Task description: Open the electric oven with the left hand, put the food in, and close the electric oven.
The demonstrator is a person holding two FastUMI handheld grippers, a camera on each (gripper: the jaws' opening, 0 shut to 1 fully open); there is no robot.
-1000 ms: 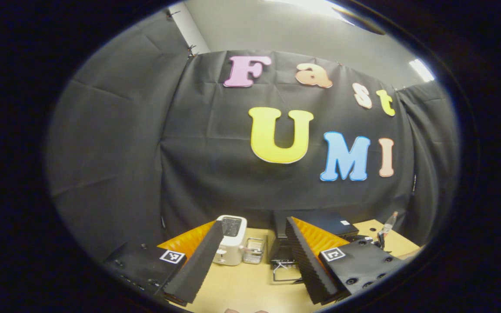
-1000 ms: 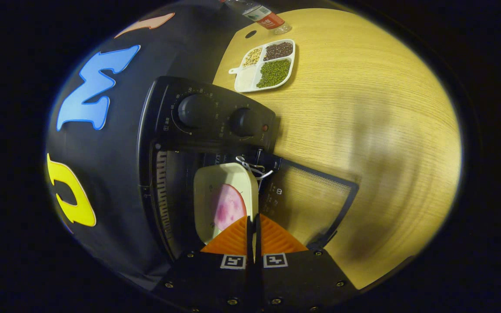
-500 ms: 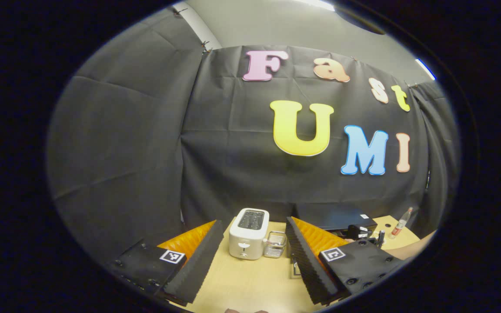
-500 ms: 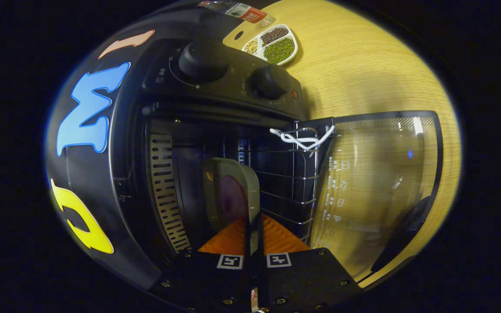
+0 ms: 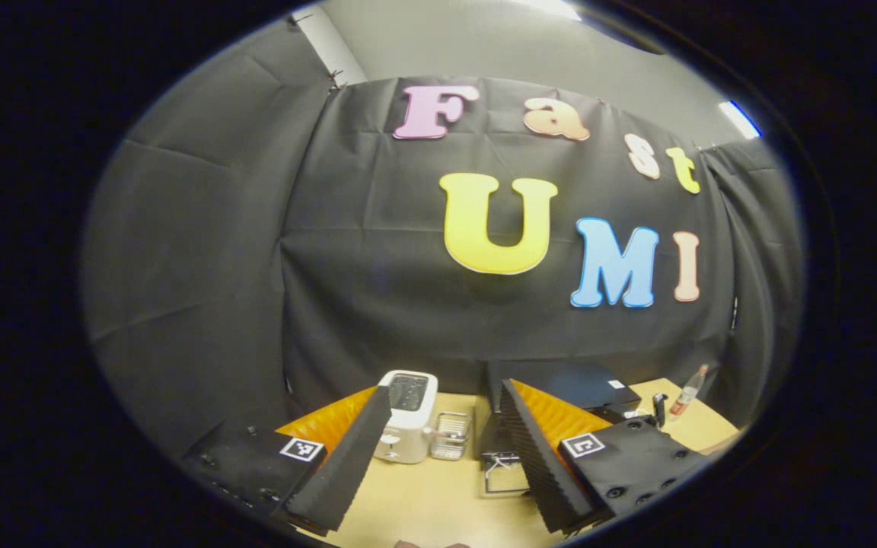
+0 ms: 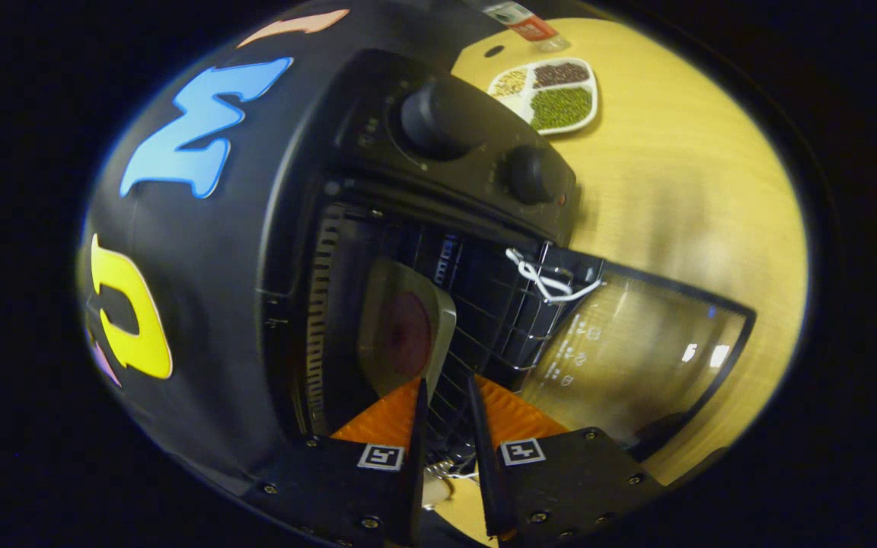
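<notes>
Wood-grain bench (image 6: 674, 198) under everything. Right gripper view, near to far: right tongs (image 6: 444, 396) parted a little, a narrow gap between the fingers, gripping nothing; they sit at the mouth of the electric oven (image 6: 408, 228). Just past the fingertips the cream dish (image 6: 400, 320) with the pink food (image 6: 406, 333) rests inside the oven cavity on the wire rack (image 6: 484, 320), apart from the tongs. Oven door (image 6: 636, 358) is swung fully open, glass lying out over the bench. White cord (image 6: 549, 278) tied at the rack's front edge near the door hinge. Two black knobs (image 6: 438, 118) on the control panel beyond the cavity. Farther back on the bench, a white divided tray (image 6: 549, 95) with green, dark and pale beans in separate compartments, and just beyond it a plastic bottle (image 6: 518, 19) with a red label.

Left gripper view, near to far: left tongs (image 5: 442, 441) wide open, empty, held well back from the oven and above the bench (image 5: 431, 502). Between the fingers, a white toaster (image 5: 406, 418) with a small wire rack (image 5: 450, 436) touching or just beside it, can't tell which. The oven (image 5: 560, 384) stands to the right of those, its open door partly hidden behind the right finger. Bottle (image 5: 686, 392) at the far bench edge.
</notes>
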